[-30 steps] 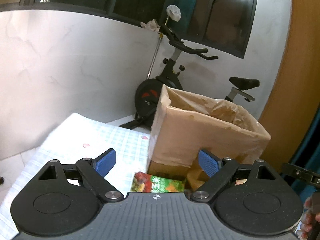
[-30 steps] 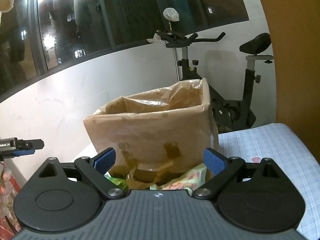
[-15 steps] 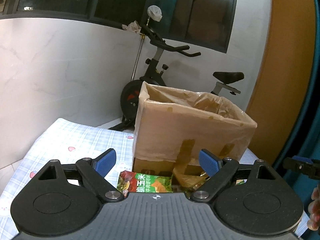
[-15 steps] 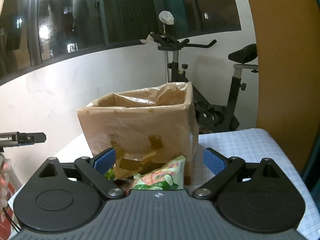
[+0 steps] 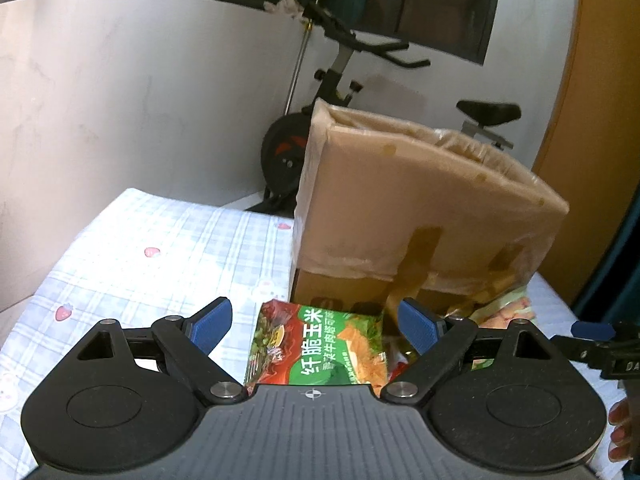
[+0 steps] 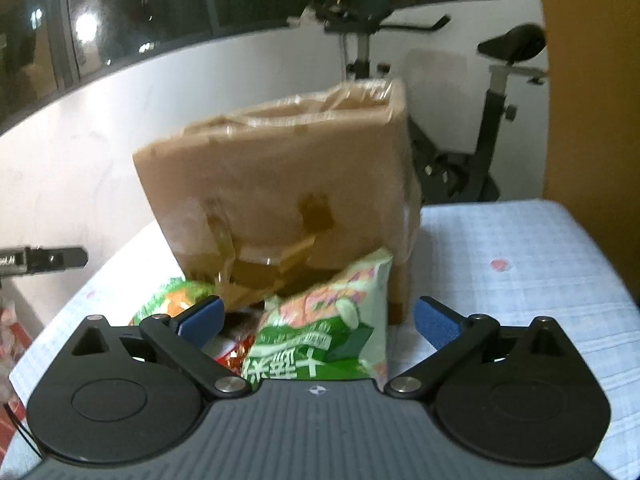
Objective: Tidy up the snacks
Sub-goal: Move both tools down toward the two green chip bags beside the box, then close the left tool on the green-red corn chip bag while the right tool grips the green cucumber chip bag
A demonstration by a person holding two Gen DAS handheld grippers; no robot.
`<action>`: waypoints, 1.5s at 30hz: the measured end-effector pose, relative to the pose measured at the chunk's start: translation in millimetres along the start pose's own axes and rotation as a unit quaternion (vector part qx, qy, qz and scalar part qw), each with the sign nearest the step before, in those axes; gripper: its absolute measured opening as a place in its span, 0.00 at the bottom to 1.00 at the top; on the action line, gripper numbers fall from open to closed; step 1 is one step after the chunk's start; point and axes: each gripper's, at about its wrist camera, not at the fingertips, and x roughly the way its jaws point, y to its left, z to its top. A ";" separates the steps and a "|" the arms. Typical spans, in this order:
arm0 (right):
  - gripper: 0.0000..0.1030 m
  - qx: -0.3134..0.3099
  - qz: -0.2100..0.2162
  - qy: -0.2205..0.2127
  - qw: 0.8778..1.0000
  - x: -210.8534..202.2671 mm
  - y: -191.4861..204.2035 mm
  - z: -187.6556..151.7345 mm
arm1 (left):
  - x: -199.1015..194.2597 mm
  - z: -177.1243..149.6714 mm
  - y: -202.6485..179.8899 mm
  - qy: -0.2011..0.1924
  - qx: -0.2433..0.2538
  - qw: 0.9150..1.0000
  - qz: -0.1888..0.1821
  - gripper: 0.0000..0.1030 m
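A tall cardboard box (image 5: pixel 420 208) lined with clear plastic stands on the checked cloth; in the right wrist view the cardboard box (image 6: pixel 280 184) is blurred. Snack bags lie at its foot. A red and green snack bag (image 5: pixel 320 348) lies between the spread blue pads of my left gripper (image 5: pixel 316 322), which is open and apart from it. A pale green snack bag (image 6: pixel 328 332) leans against the box between the pads of my right gripper (image 6: pixel 316 318); its jaws are opening and do not touch the bag. More bags (image 6: pixel 176 300) lie to the left.
A checked cloth (image 5: pixel 152 264) covers the surface, and its right part (image 6: pixel 520 272) shows in the right wrist view. An exercise bike (image 5: pixel 332 92) stands behind the box by a white wall. An orange panel (image 6: pixel 592 100) rises on the right. A person's fingers (image 5: pixel 620 428) show at the right edge.
Both grippers have come down toward the snack bags, so the box now rises higher in each view and the bags show fully. The right jaws spread a little wider.
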 end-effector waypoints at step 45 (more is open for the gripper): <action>0.86 0.047 0.013 0.055 0.997 75.1 -15.7 -32.5 | 103.2 -35.8 10.5 0.109 0.010 0.994 -0.027 0.75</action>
